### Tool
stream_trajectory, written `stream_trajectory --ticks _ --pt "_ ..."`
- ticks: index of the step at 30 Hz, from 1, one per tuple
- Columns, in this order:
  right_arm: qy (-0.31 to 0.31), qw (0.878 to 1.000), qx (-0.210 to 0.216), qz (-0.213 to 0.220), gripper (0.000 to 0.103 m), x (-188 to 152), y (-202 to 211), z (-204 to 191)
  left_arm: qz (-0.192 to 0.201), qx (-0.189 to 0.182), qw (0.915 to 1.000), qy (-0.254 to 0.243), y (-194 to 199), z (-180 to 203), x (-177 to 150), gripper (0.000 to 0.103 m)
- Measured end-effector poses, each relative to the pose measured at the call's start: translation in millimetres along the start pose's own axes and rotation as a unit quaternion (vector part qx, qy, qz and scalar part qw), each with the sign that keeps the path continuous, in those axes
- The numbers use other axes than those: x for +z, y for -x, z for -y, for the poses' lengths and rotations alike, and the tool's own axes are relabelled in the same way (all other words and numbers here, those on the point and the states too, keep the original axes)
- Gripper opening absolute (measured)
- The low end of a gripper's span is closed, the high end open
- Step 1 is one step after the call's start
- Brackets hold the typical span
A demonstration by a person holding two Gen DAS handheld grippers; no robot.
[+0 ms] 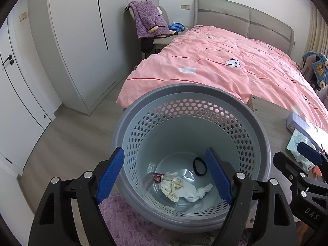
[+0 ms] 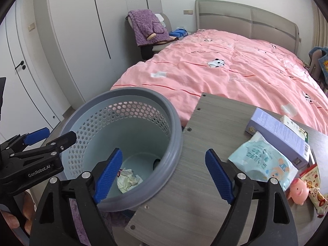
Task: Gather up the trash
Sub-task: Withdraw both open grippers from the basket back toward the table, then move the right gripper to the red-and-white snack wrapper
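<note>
A grey perforated waste basket (image 1: pixel 184 91) stands beside a low wooden table (image 2: pixel 194 184). On its bottom lie crumpled paper (image 1: pixel 172 186), a white tissue (image 1: pixel 197 194), a red wrapper (image 1: pixel 157 177) and a black hair tie (image 1: pixel 199 167). My left gripper (image 1: pixel 165 150) hangs open above the basket's mouth with nothing between its pads. My right gripper (image 2: pixel 164 151) is open and empty too, straddling the basket rim (image 2: pixel 174 143) and the table's edge. On the table lie a light blue packet (image 2: pixel 264 162), a purple box (image 2: pixel 278 135), a pink pig toy (image 2: pixel 299 190) and a snack packet (image 2: pixel 315 186).
A bed with a pink cover (image 2: pixel 225 71) fills the room behind the table. A chair draped with a purple robe (image 1: pixel 147 20) stands by white wardrobes (image 1: pixel 78 41). A purple rug (image 1: pixel 123 221) lies under the basket. A hand (image 2: pixel 12 221) shows at the lower left.
</note>
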State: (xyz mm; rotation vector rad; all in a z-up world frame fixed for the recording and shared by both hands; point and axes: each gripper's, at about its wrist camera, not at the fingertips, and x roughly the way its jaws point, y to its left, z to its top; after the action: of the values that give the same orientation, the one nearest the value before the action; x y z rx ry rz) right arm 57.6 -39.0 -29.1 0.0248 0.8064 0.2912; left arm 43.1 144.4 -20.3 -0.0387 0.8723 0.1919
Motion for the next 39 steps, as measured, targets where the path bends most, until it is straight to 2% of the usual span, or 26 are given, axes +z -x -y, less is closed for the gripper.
stream_trajectory --ticks 5,14,23,28,39 --pt "-0.014 1.000 -0.017 0.006 0.094 -10 11 17 0.000 -0.012 0.9999 -0.012 5 13 -4 0.078" --pt "-0.057 0.997 -0.055 0.009 0.094 -34 45 67 0.011 -0.040 0.9982 -0.042 23 50 -4 0.078" --pt "-0.102 0.986 -0.124 0.036 0.095 -56 97 138 0.013 -0.079 0.9939 -0.076 34 104 -3 0.078" --pt "-0.110 0.981 -0.159 0.031 0.095 -70 111 178 0.008 -0.095 0.9915 -0.088 37 129 -6 0.078" --pt "-0.075 0.985 -0.158 0.002 0.095 -79 102 224 -0.011 -0.103 0.9868 -0.125 40 174 -17 0.078"
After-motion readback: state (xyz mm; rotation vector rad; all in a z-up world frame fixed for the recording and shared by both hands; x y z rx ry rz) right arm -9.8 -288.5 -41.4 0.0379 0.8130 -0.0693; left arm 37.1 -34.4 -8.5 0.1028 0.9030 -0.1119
